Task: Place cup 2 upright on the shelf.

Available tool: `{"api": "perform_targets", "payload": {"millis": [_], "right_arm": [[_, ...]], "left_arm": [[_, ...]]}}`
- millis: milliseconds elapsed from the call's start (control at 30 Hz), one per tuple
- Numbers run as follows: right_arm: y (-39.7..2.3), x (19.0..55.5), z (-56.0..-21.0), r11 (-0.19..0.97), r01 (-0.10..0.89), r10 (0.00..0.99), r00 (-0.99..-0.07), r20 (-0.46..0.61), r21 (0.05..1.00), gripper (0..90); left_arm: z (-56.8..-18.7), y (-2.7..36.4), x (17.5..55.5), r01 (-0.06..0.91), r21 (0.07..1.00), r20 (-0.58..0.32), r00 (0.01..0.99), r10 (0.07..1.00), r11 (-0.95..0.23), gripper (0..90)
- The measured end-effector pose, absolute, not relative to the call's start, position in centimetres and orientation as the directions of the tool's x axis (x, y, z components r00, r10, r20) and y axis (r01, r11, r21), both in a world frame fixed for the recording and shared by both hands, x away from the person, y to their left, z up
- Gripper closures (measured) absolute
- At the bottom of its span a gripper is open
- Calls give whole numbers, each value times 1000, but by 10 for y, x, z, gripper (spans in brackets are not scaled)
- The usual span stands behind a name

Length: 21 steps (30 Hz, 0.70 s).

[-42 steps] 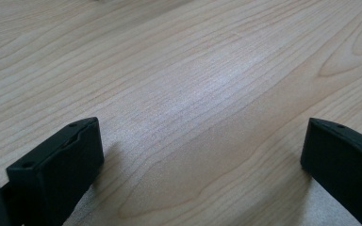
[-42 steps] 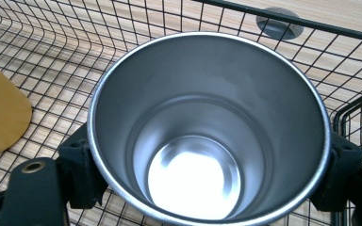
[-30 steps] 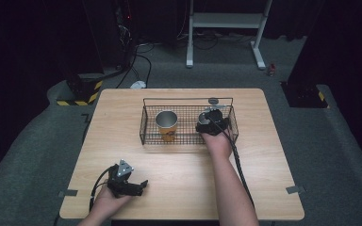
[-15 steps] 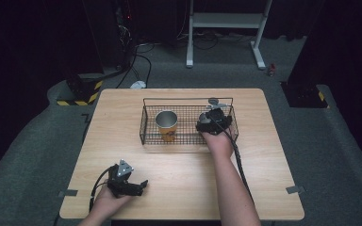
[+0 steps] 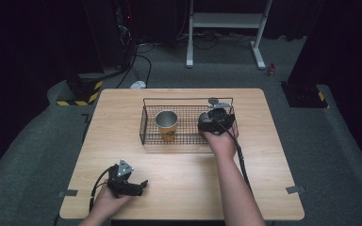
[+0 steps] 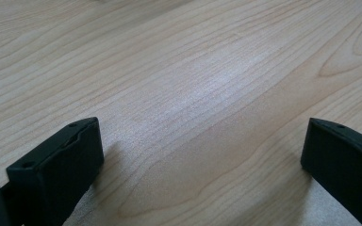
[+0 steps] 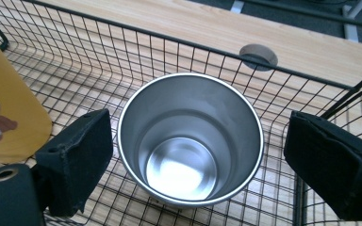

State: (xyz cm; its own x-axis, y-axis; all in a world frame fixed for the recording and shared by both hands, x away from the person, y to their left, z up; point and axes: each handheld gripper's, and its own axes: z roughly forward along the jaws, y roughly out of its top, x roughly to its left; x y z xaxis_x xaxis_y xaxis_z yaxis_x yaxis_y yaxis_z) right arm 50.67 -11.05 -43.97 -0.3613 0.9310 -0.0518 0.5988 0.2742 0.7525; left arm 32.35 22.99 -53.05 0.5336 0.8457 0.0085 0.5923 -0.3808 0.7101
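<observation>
Fingers [image 7: 78, 165] of the right gripper [image 7: 193, 165] are standing wide apart around the shiny steel tumbler [image 7: 191, 139], which is sitting upright in the black wire basket [image 7: 311, 82] beside a yellow printed cup [image 7: 9, 113]. Left gripper [image 6: 202, 160] is resting open over bare wooden tabletop [image 6: 193, 70]. Closing off-centre is likely to tip the tumbler or snag the mesh.

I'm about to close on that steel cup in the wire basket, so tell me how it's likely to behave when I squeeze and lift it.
The steel cup looks rigid, so it should hold its shape. Its polished wall may be slippery against the pads of the right hand-held gripper. It stands upright on the wire basket mesh, so an off-centre nudge could tip it.
</observation>
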Motion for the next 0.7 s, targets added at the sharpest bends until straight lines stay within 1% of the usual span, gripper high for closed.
{"api": "perform_targets", "payload": {"millis": [333,700], "right_arm": [[-118,490,-426,252,557,926,-376,-29,792,91],[-135,462,-428,233,515,917,-399,-10,825,93]], "left_arm": [[-530,230,324,590,710,14,534,846,-384,2],[-530,230,324,591,711,10,533,846,-380,3]]}}
